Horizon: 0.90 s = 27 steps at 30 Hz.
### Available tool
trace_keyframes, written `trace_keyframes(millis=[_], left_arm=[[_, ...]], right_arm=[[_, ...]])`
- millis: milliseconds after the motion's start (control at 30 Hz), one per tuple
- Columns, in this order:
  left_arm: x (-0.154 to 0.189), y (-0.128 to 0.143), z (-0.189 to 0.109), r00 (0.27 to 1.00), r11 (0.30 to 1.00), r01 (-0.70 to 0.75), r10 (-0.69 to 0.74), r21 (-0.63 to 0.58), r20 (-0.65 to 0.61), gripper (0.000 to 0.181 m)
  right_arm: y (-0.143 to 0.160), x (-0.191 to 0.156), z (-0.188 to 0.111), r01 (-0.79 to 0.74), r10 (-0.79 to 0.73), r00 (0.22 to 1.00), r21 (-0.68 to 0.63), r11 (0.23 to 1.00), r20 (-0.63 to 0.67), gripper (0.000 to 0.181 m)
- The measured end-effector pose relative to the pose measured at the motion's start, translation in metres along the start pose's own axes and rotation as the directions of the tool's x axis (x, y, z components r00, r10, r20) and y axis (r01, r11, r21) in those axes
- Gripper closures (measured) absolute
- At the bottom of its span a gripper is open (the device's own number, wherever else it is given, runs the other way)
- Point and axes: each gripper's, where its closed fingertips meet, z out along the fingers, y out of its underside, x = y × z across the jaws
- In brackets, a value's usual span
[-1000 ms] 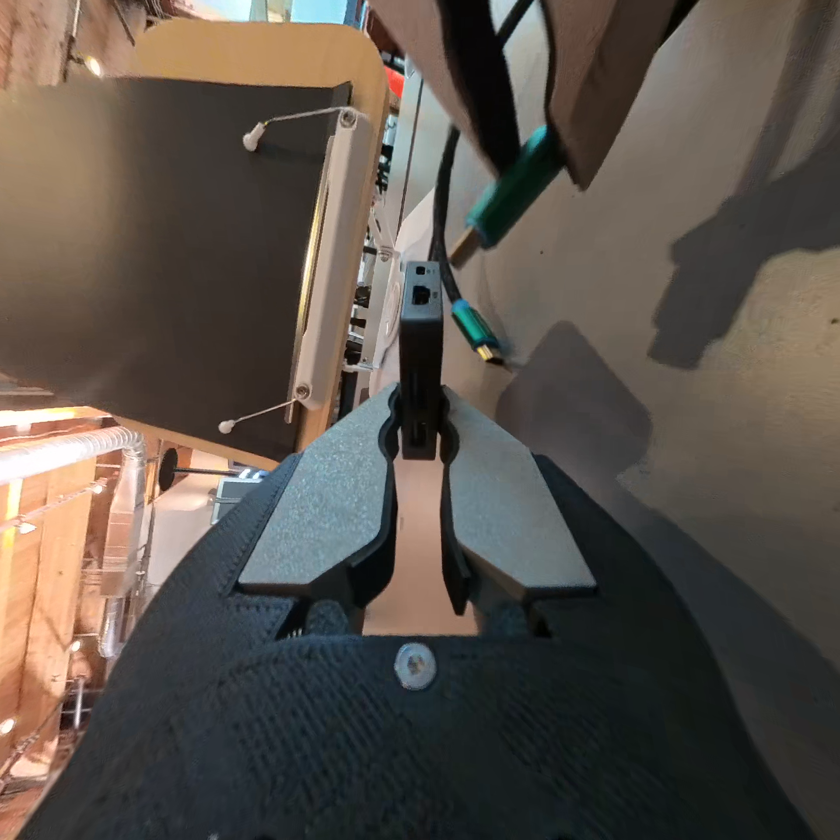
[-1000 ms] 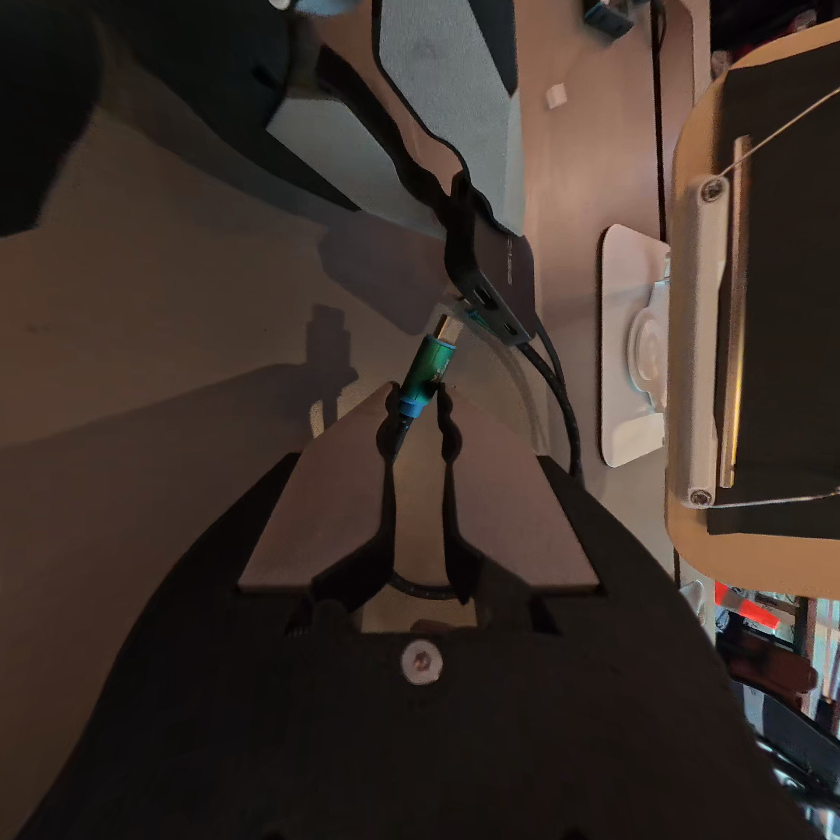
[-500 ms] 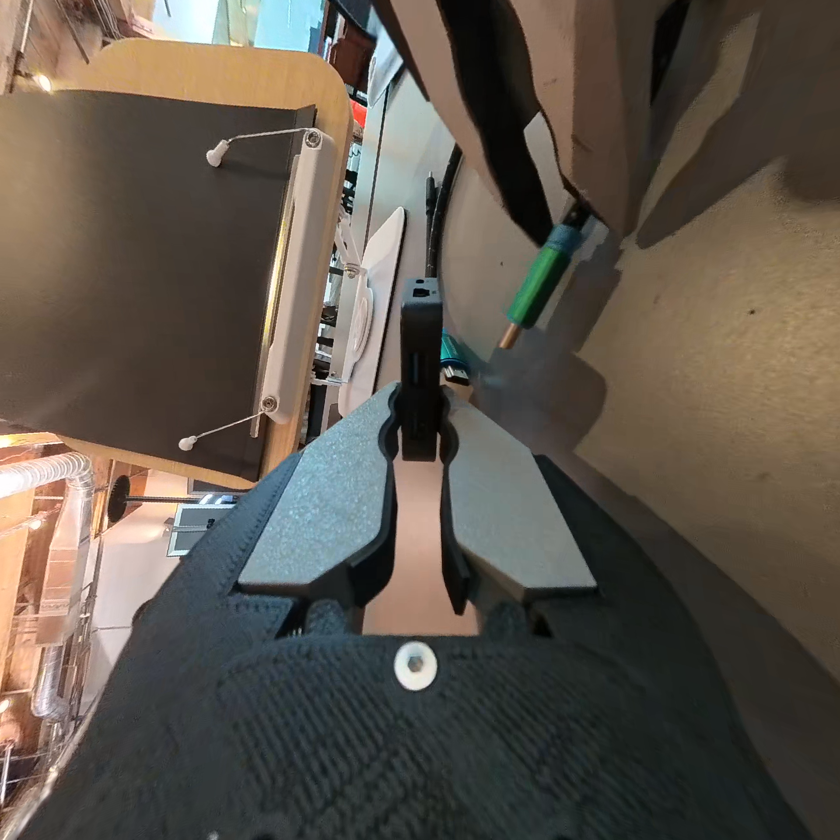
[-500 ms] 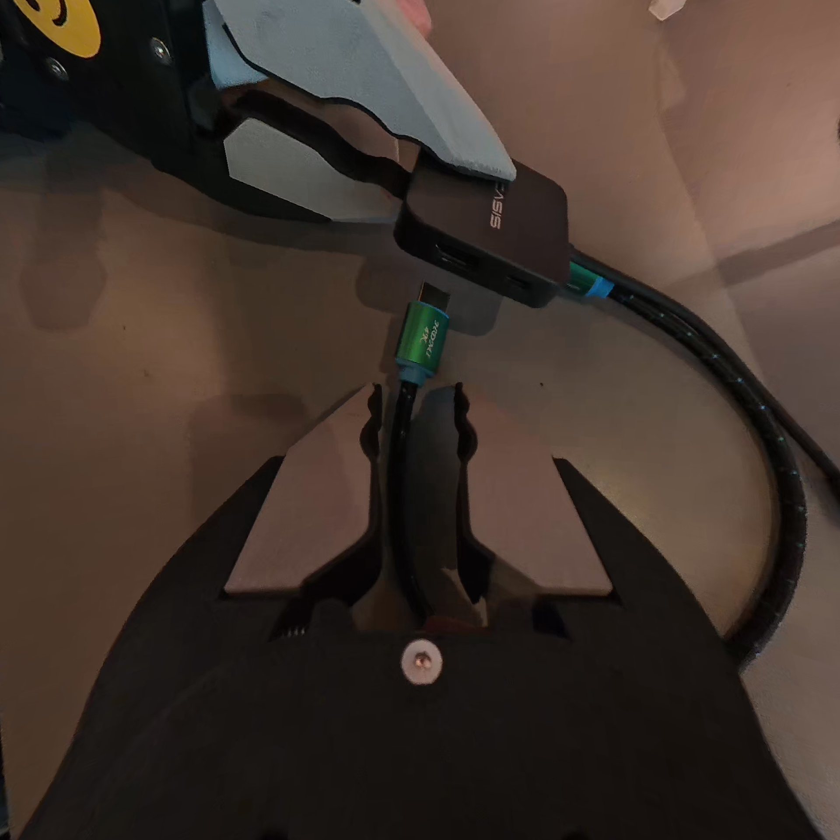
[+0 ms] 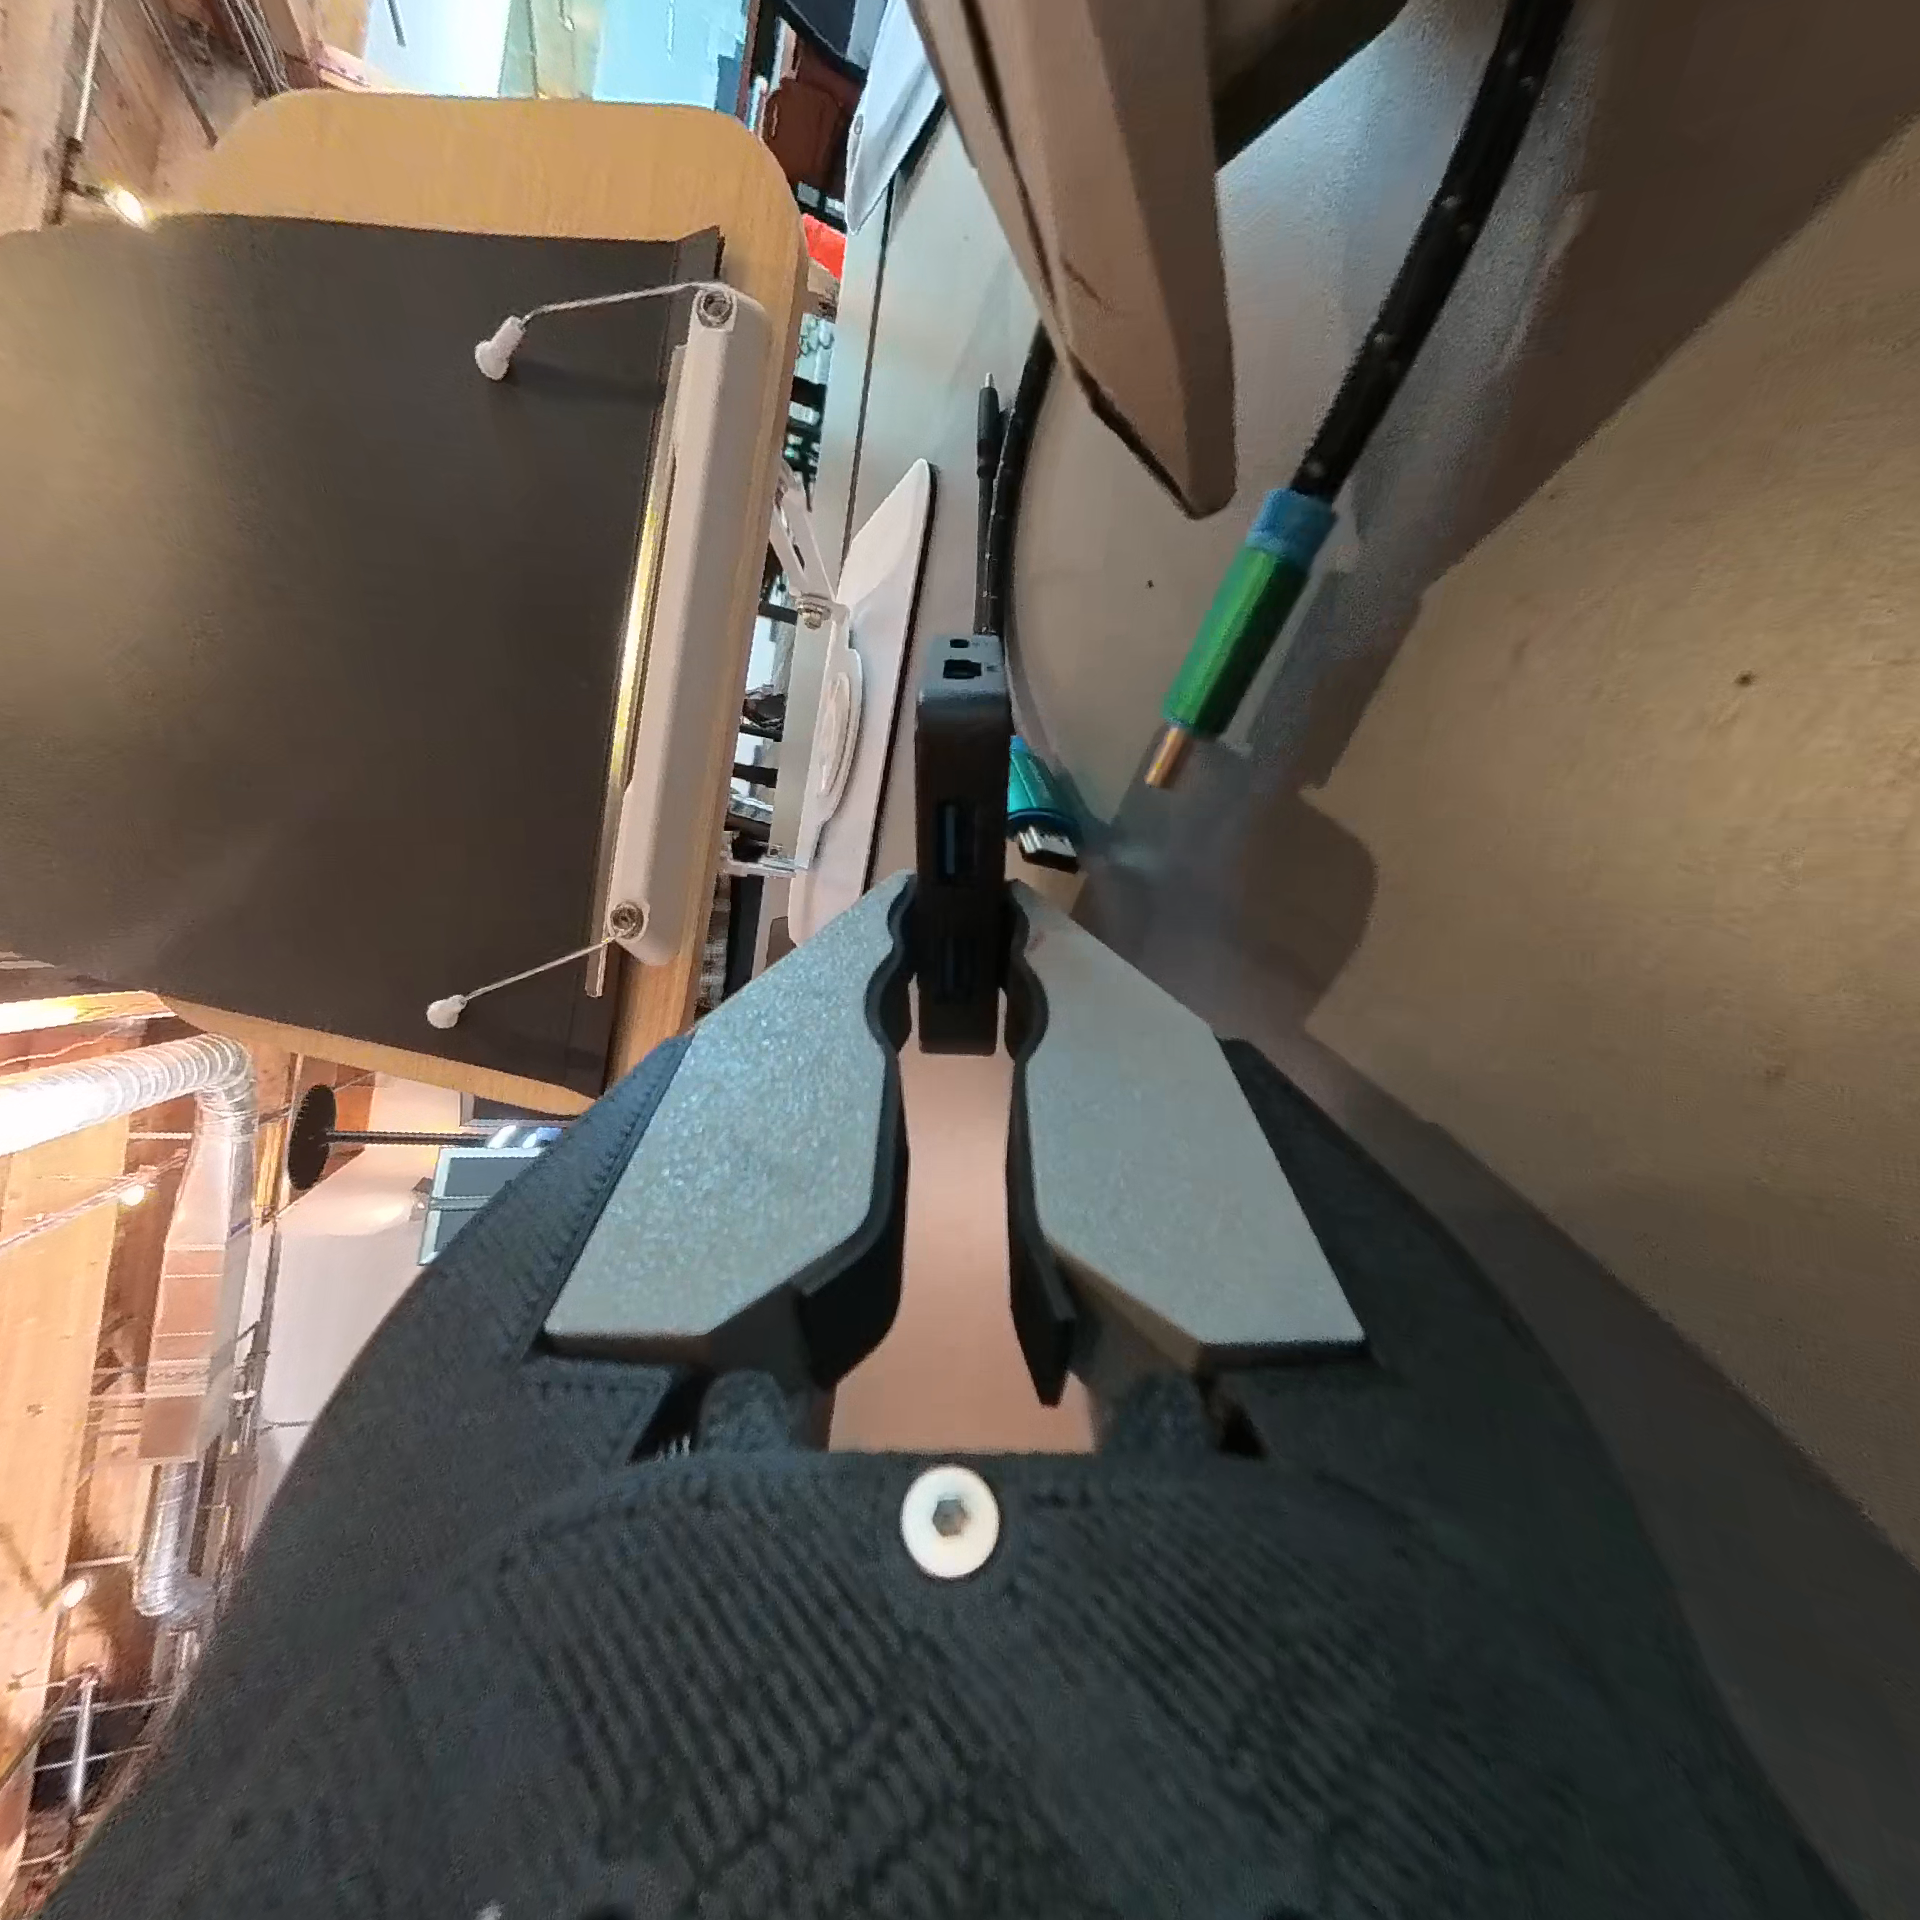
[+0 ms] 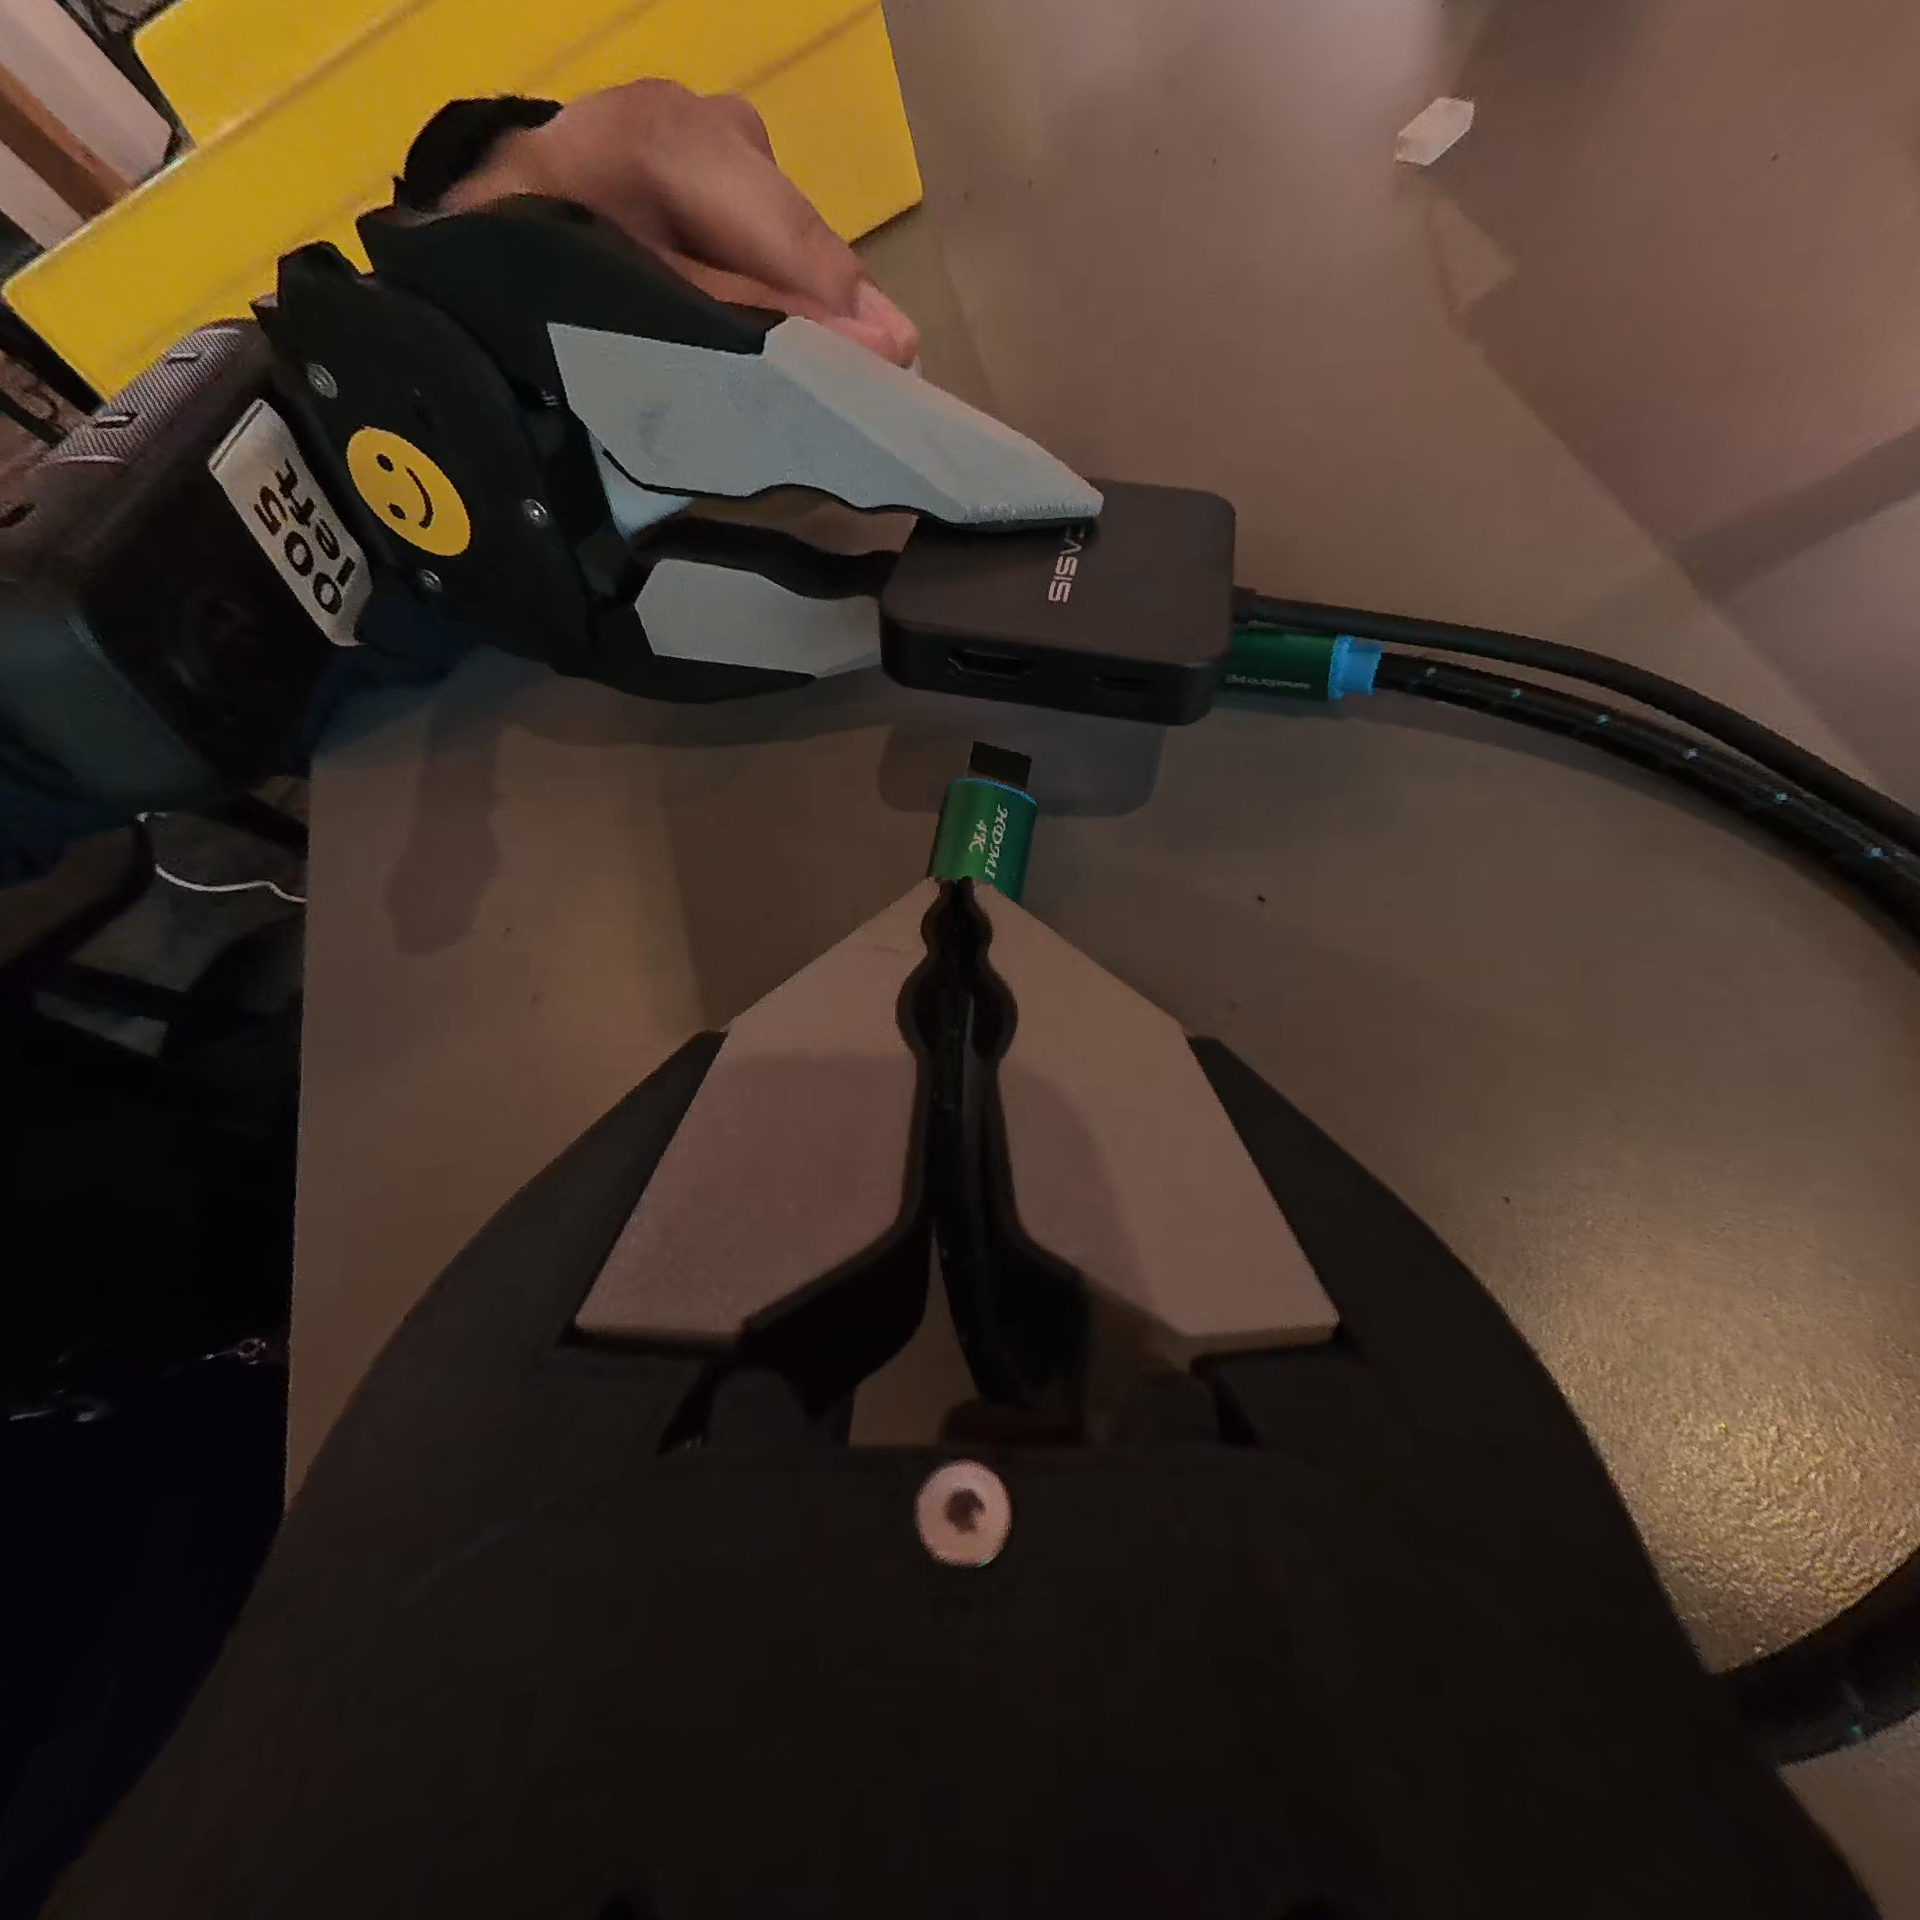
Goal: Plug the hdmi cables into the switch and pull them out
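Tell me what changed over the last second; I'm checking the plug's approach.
The right tool swung round to face the switch's side ports, its green plug short of them, not inserted. The left tool stayed clamped on the switch; the second plug stayed beside it.

Black flat switch (image 6: 1070, 603) level above table (image 6: 1558, 1143); green-shelled HDMI plug (image 6: 982, 836) just short of its front port, unplugged; second green plug (image 6: 1288, 665) at switch's right side.

Dim warm light, soft shadows, wide-angle edge distortion, slight blur.
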Motion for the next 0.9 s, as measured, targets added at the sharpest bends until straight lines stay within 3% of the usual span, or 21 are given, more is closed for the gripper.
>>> trace_keyframes(millis=[133, 200, 533, 633, 900], left_arm=[[0.0, 0.001, 0.0, 1.0, 1.0, 0.007, -0.007, -0.002, 0.0, 0.17], [0.0, 0.002, 0.0, 1.0, 1.0, 0.006, -0.006, -0.006, 0.002, 0.17], [-0.001, 0.001, 0.0, 1.0, 1.0, 0.005, -0.005, -0.004, 0.004, 0.17], [-0.002, 0.001, 0.0, 1.0, 1.0, 0.014, -0.014, -0.001, 0.001, 0.17], [0.0, -0.001, 0.0, 1.0, 1.0, 0.008, -0.008, 0.007, -0.009, 0.17]], right_arm=[[0.006, 0.001, 0.002, 0.003, -0.004, 1.0, -0.037, 0.999, -0.02, 0.181], [0.007, 0.0, 0.001, -0.001, 0.0, 1.0, -0.045, 0.999, -0.02, 0.165], [0.015, 0.004, 0.01, 0.004, -0.013, 0.997, -0.11, 0.994, -0.075, 0.161], [0.015, 0.003, 0.011, 0.009, -0.018, 0.997, -0.115, 0.993, -0.074, 0.169], [0.0, 0.004, -0.002, 0.04, -0.042, 0.995, -0.024, 0.999, -0.088, 0.169]])
